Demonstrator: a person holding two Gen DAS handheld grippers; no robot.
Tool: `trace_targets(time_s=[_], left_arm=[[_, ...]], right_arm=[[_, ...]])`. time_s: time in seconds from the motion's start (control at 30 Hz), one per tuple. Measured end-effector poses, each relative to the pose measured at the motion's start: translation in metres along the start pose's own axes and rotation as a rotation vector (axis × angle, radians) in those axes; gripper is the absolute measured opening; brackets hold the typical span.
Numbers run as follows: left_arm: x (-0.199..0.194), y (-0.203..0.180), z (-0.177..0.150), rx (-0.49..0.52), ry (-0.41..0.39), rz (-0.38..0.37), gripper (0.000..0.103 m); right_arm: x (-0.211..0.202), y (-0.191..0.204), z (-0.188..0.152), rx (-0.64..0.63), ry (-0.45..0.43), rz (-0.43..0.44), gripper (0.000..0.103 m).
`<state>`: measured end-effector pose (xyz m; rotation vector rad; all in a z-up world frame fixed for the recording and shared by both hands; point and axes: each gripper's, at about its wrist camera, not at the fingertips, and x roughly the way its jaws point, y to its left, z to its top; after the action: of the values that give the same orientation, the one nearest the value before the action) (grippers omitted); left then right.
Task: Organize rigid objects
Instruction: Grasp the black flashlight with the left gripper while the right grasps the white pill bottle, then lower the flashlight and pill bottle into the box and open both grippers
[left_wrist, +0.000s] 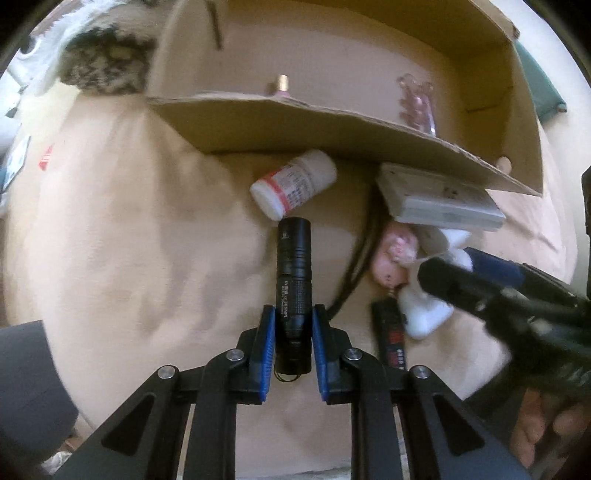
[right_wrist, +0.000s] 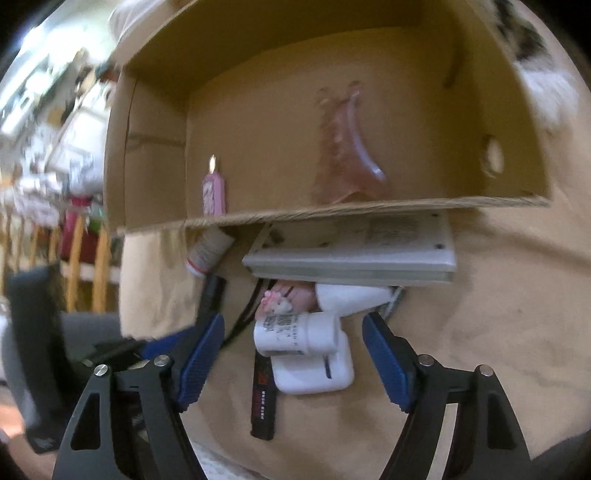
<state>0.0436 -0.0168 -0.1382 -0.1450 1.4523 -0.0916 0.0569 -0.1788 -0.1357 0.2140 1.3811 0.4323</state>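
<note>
My left gripper (left_wrist: 293, 332) is shut on a black flashlight (left_wrist: 294, 280) that points toward a cardboard box (left_wrist: 332, 125). A white pill bottle (left_wrist: 293, 182) lies just past its tip, by the box's near wall. My right gripper (right_wrist: 293, 354) is open, its jaws either side of a second white bottle (right_wrist: 297, 332) lying on a white case (right_wrist: 314, 369). A black stick (right_wrist: 263, 398) lies beside them. A grey flat device (right_wrist: 351, 254) leans against the box. Inside the box lie a pink lighter (right_wrist: 213, 194) and a pink clear hair clip (right_wrist: 347, 151).
Everything sits on a beige cloth surface (left_wrist: 129, 240). A black cord (left_wrist: 354, 266) and a small pink charm (left_wrist: 393, 258) lie among the pile. The right gripper's arm (left_wrist: 517, 306) shows at the right of the left wrist view. Cluttered shelves (right_wrist: 55, 129) stand at the far left.
</note>
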Motion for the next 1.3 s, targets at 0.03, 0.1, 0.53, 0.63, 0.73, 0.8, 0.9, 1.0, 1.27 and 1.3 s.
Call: trace_targets(time_s=[0.03,0.1,0.53,0.63,0.73,0.8,0.9,1.0,1.27,1.3], left_arm=[[0.0,0.002,-0.001,-0.004,0.002,0.0,0.018],[0.001,0.004,-0.001,-0.009,0.005,-0.002,0.018],[-0.006,-0.005,0.001,-0.004,-0.02,0.042,0.017],[-0.018,-0.008,-0.001,-0.009,-0.048,0.05,0.017],[-0.033,-0.012,-0.008,-0.007,-0.088,0.054,0.017],[-0.044,-0.012,-0.013,-0.008,-0.113,0.055,0.017],[-0.064,-0.016,-0.017,0.004,-0.17,0.072,0.017],[-0.088,-0.019,-0.016,0.012,-0.234,0.087,0.017],[-0.153,-0.008,0.003,0.004,-0.374,0.07,0.017],[-0.163,-0.009,0.007,0.004,-0.395,0.065,0.017]], right_arm=[[0.004,0.004,0.0,-0.025,0.007,-0.019,0.076],[0.01,0.009,-0.003,-0.064,0.026,-0.051,0.063],[0.001,0.019,-0.011,-0.103,-0.043,-0.062,0.052],[-0.008,0.016,-0.012,-0.102,-0.061,-0.053,0.052],[-0.019,0.014,-0.011,-0.096,-0.085,-0.043,0.052],[-0.028,0.013,-0.011,-0.09,-0.113,-0.03,0.052],[-0.042,0.012,-0.012,-0.076,-0.157,-0.011,0.052],[-0.056,0.009,-0.013,-0.064,-0.194,-0.002,0.052],[-0.094,0.004,-0.009,-0.036,-0.298,0.042,0.052],[-0.098,0.004,-0.008,-0.034,-0.308,0.042,0.052]])
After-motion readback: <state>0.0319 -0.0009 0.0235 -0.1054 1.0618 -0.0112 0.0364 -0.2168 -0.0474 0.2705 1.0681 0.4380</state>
